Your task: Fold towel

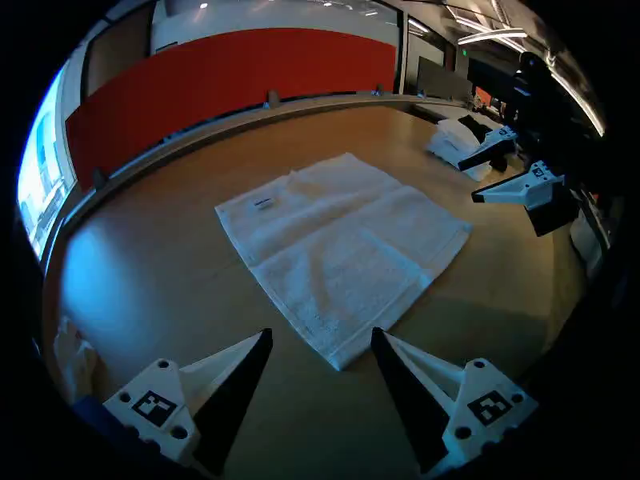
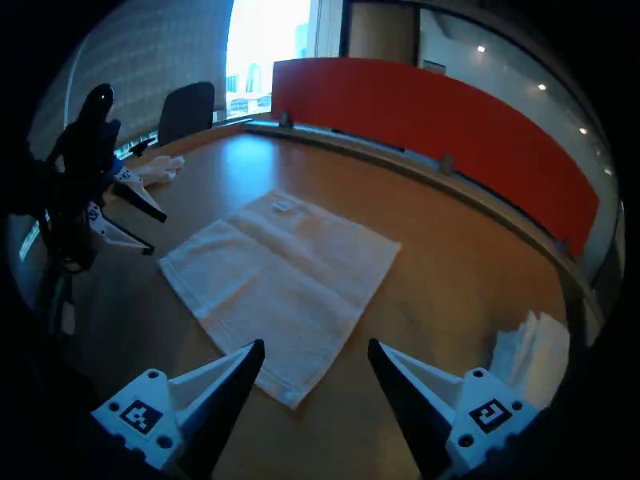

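Towel (image 1: 344, 248) lies flat on the table (image 1: 160, 264) — white, creased, its tag (image 1: 262, 202) at eleven o'clock in the left gripper view. Left gripper (image 1: 320, 336) and right gripper (image 2: 315, 344) both gape wide, empty.

Both hand-held grippers (image 1: 321, 331) (image 2: 316, 342) agape.

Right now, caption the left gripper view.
Open left gripper hovers near a white towel spread on a wooden table.

You are facing a white terry-cloth towel (image 1: 344, 248), rough-napped and matt, lying on a smooth wooden table (image 1: 160, 264) that is glinting softly.
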